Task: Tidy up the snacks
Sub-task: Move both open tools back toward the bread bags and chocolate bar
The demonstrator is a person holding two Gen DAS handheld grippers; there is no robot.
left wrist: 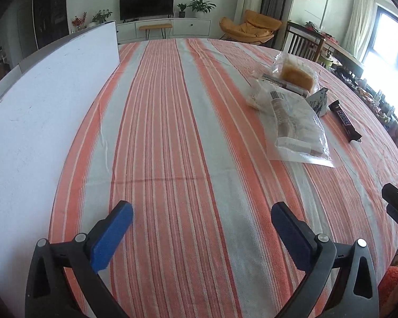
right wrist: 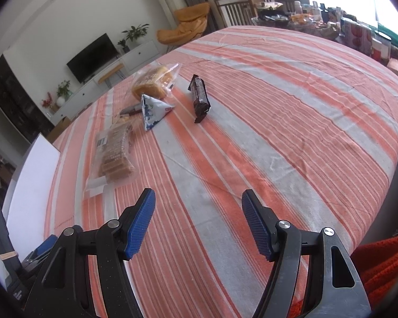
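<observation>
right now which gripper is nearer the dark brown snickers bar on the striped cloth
Right, as far as the pictures tell. The dark brown Snickers bar lies ahead of the right gripper, across bare cloth. From the left gripper it sits far off to the right, beyond the clear bag of biscuits.

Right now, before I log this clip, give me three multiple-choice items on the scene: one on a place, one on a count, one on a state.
1. Where does the dark brown Snickers bar lie?
A. on the striped orange-and-grey tablecloth, apart from the other snacks
B. inside the white flat board
C. between the right tool's fingers

2. How many triangular blue-and-white foil packets are there?
A. one
B. three
C. five

3. How do the right tool and left tool stand?
A. both shut on snacks
B. both open, empty
C. one holds the clear bag of brown biscuits

Answers: 1 A, bare cloth shows all round the bar; 2 A, only one pyramid packet shows; 3 B, only cloth shows between the blue pads.
</observation>
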